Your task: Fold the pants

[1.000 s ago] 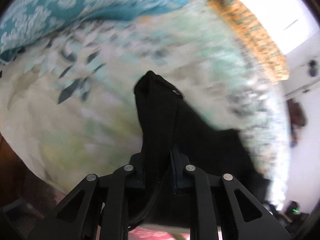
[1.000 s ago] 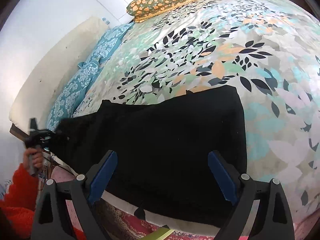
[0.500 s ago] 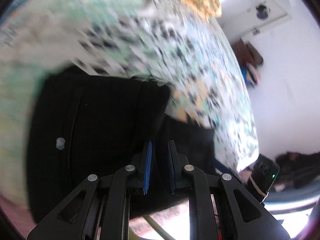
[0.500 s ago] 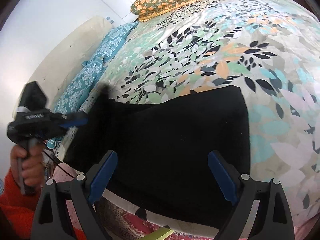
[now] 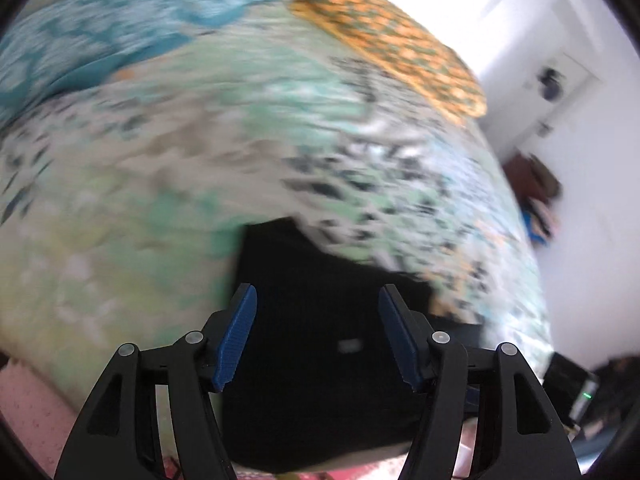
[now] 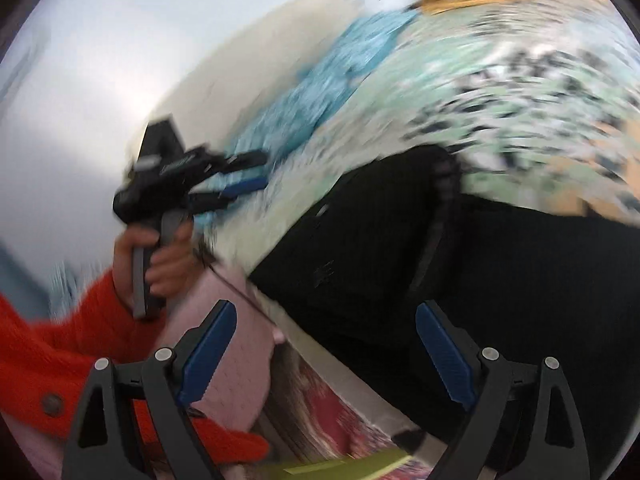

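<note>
The black pants (image 5: 324,320) lie folded on the floral bedspread (image 5: 160,208) near the bed's front edge. My left gripper (image 5: 318,332) is open and empty, held just above the pants. In the right wrist view the pants (image 6: 400,264) show a waistband fold, and my right gripper (image 6: 326,356) is open and empty over the bed edge. The left gripper (image 6: 244,184) shows there too, open, held in a hand with a red sleeve, left of the pants. Both views are motion-blurred.
An orange patterned pillow (image 5: 392,44) and teal pillows (image 5: 100,48) lie at the head of the bed. A white wall and door (image 5: 560,92) stand to the right. A pink garment (image 6: 236,320) and a patterned rug (image 6: 332,412) lie below the bed edge.
My left gripper carried a pant fold over the rest, then let go and opened. My right gripper stayed open and swung left toward the bed edge.
</note>
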